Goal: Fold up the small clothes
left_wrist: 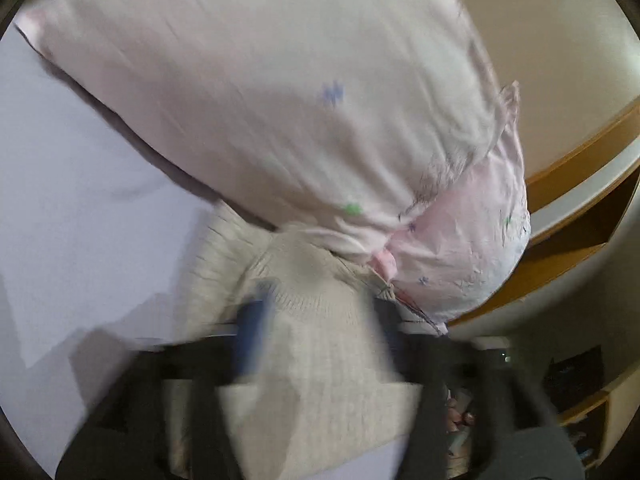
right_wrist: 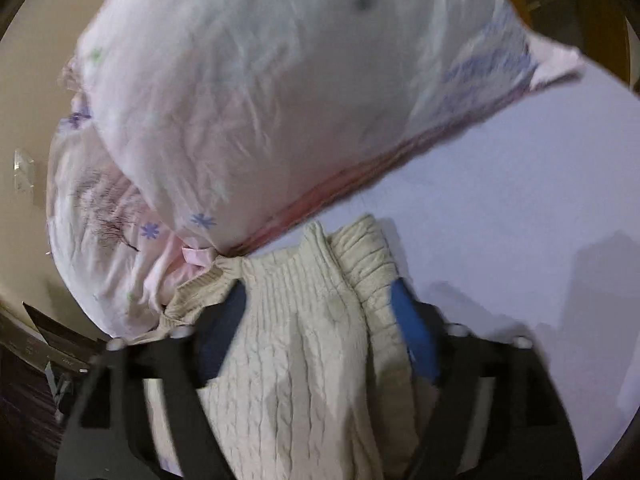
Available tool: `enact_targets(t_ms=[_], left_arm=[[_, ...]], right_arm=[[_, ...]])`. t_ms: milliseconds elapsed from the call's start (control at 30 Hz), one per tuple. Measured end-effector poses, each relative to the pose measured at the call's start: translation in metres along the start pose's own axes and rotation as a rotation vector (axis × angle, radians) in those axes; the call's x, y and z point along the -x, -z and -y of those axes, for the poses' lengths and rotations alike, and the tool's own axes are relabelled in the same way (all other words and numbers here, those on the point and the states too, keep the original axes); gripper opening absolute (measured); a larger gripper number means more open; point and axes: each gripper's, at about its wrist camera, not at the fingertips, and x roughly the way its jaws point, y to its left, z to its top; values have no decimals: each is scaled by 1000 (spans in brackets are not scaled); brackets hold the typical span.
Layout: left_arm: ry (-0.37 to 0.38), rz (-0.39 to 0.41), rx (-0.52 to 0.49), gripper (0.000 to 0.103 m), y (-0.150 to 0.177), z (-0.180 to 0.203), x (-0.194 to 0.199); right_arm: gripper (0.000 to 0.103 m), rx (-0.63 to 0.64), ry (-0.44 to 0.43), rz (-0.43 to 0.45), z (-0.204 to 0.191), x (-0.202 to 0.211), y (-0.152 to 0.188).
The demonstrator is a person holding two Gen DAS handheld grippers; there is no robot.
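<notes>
Mid-fold: we see both the left hand-held gripper (left_wrist: 316,320) and right hand-held gripper (right_wrist: 320,304) spread around the cream sweater (right_wrist: 304,340), pillow (left_wrist: 260,92) just ahead; next, we judge, comes pinching its edge.

sweater (right_wrist: 304,344): cream ribbed knit | pillow (left_wrist: 260,92): smooth pink printed cloth | sheet (right_wrist: 520,200): matt

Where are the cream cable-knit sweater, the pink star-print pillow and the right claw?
Cream cable-knit sweater (right_wrist: 304,320): right wrist view, ribbed middle panel.
Pink star-print pillow (right_wrist: 280,92): right wrist view, broad upper face.
Right claw (right_wrist: 320,312): right wrist view, midway between the blue-padded fingers, with sweater knit filling the gap.
</notes>
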Motion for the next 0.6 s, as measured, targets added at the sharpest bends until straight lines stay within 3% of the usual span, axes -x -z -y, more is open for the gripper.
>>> enact_targets(t_ms=[67,167,300,367,467,500,533,600], left_arm=[[-69,19,-7,81,1,-7,15],[-130,-61,9,69,6,-22,15],[-122,-153,28,63,19,-25,-14],[-158,-177,20,62,26,-27,-25],[-196,-139,0,51,32,-27,-31],[-210,-121,-4,36,33,-25,-33],[-203,-130,15,24,34,-27,-37],[-144,-123,101,17,36,-32,-36]], right_arm=[[79,12,-46,8,1,11,2],[79,18,-90,-5,-2,19,4],[80,30,-124,-53,-13,13,15],[80,36,-134,-64,-16,13,23],[80,35,-159,-66,-17,19,31],[80,31,-165,-66,-18,20,31],[80,26,-176,-68,-16,24,32],[80,20,-180,-69,-11,29,33]])
